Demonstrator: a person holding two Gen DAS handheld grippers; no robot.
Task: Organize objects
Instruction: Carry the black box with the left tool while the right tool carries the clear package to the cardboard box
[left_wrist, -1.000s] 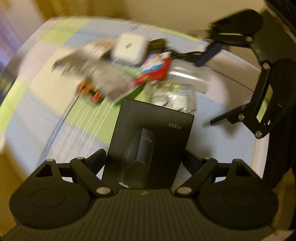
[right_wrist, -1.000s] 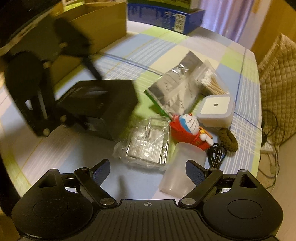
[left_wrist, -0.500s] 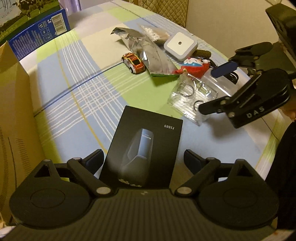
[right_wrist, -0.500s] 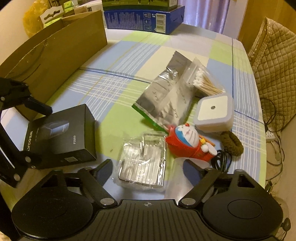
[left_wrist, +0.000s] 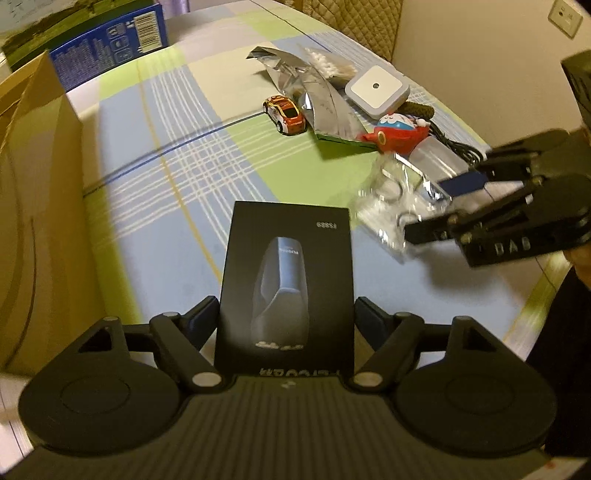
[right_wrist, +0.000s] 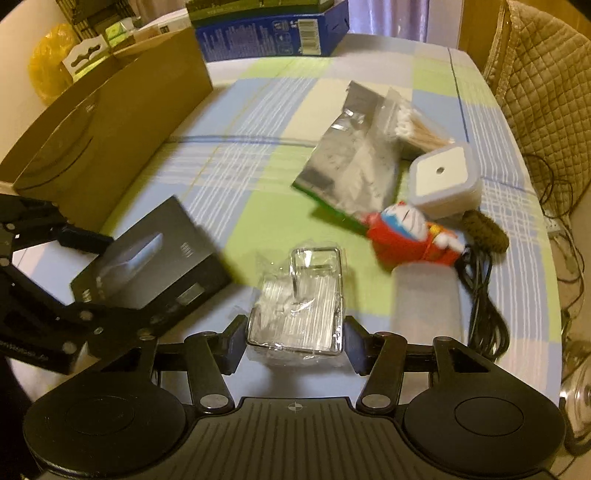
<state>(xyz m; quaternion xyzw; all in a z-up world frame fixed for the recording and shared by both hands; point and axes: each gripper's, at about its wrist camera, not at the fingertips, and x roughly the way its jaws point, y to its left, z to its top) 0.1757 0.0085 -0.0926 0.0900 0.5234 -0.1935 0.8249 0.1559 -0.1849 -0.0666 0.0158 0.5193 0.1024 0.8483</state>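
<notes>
A black product box (left_wrist: 288, 273) sits between the fingers of my left gripper (left_wrist: 287, 321), which is shut on it. From the right wrist view the black box (right_wrist: 147, 266) is tilted, just in front of the cardboard box (right_wrist: 110, 125). A clear plastic packet holding a wire rack (right_wrist: 299, 306) lies on the checked tablecloth, and my right gripper (right_wrist: 295, 345) is shut on its near end, both pads touching its sides. In the left wrist view the right gripper (left_wrist: 439, 210) shows at the right, on the blurred packet (left_wrist: 388, 206).
A toy car (left_wrist: 284, 115), silver pouch (right_wrist: 347, 166), cotton swabs (right_wrist: 410, 125), white square case (right_wrist: 443, 177), red cartoon toy (right_wrist: 410, 232), translucent cup (right_wrist: 424, 295), brown knitted piece (right_wrist: 484, 232) and black cable (right_wrist: 484, 295) crowd the right. A blue carton (right_wrist: 273, 33) stands behind.
My right gripper has moved forward onto the clear packet and its fingers have closed in on it. The left gripper, still holding the black box, has swung toward the cardboard box.
</notes>
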